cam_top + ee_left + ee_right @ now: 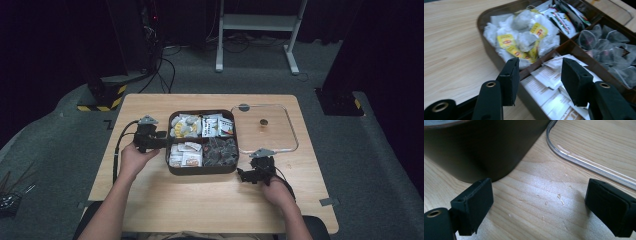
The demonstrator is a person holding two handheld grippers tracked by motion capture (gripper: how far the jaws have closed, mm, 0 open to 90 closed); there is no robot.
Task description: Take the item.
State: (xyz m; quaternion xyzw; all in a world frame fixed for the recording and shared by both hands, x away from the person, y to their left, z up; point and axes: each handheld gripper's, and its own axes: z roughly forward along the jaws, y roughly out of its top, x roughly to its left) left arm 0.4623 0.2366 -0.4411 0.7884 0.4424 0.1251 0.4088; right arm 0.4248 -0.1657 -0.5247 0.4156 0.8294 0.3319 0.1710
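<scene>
A dark brown tray (200, 171) with four compartments sits mid-table. It holds white tea bags with yellow tags (521, 37), printed sachets (566, 20), white paper sachets (549, 75) and clear mesh bags (609, 45). My left gripper (164, 139) is at the tray's left wall. In the left gripper view the left gripper (540, 66) has its jaws partly apart above the divider and the paper sachets, pressing on nothing. My right gripper (248, 172) rests by the tray's near right corner. There the right gripper (539, 187) stands wide open over bare wood, beside the tray wall (474, 145).
A clear lid (285, 120) with a round knob (263, 122) lies flat to the right of the tray; its edge (584, 162) runs just beyond the right jaws. A grey disc (244, 107) lies near the far edge. A white frame (257, 22) stands on the floor behind.
</scene>
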